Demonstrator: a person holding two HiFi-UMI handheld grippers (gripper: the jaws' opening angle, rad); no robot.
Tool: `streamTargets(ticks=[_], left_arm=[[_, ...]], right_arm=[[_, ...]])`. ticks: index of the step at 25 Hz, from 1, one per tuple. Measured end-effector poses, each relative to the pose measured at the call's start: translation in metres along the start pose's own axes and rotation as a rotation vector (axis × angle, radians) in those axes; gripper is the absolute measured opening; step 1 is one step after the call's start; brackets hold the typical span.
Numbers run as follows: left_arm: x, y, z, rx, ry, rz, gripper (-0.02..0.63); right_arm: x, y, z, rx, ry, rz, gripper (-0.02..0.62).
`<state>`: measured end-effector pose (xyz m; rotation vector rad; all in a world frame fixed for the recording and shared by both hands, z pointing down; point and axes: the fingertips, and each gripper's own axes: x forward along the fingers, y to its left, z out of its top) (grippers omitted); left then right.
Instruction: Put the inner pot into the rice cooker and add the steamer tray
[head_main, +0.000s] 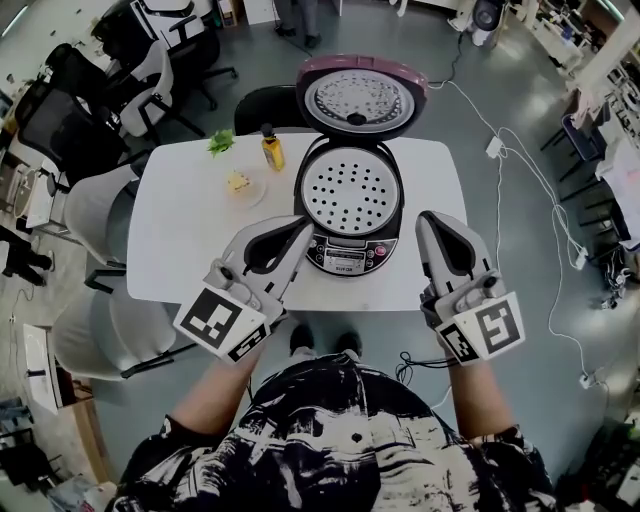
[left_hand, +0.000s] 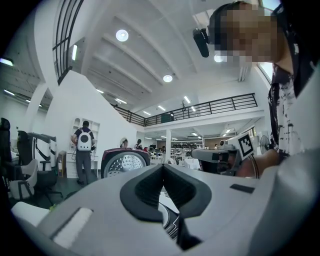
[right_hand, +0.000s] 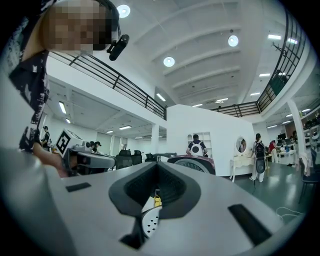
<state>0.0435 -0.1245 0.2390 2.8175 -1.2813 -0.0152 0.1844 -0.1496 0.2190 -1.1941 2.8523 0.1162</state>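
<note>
Head view: on the white desk (head_main: 190, 230) the dark rice cooker with a silver control panel (head_main: 348, 258) has its maroon-rimmed lid (head_main: 358, 100) swung up. The round, perforated metal steamer tray (head_main: 349, 190) lies seated in its mouth. The inner pot would be beneath it, hidden. The left tool (head_main: 290, 235) and right tool (head_main: 432, 225) hover near the cooker's front, one on each side, touching nothing.

Left gripper view: the jaws are pressed together with nothing between them.

Right gripper view: likewise closed and empty – the tray shows only beyond the jaws.

Judging by this, both placements look done; at most, closing the lid remains.
</note>
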Motion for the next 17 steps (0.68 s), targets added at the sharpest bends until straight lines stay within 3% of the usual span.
streamTargets(ticks=[17], left_arm=[[0.0023, 0.0023, -0.0021, -0.006, 0.002, -0.014, 0.005]], right_arm=[[0.0002, -0.0012, -0.0032, -0.001, 0.010, -0.009, -0.003]])
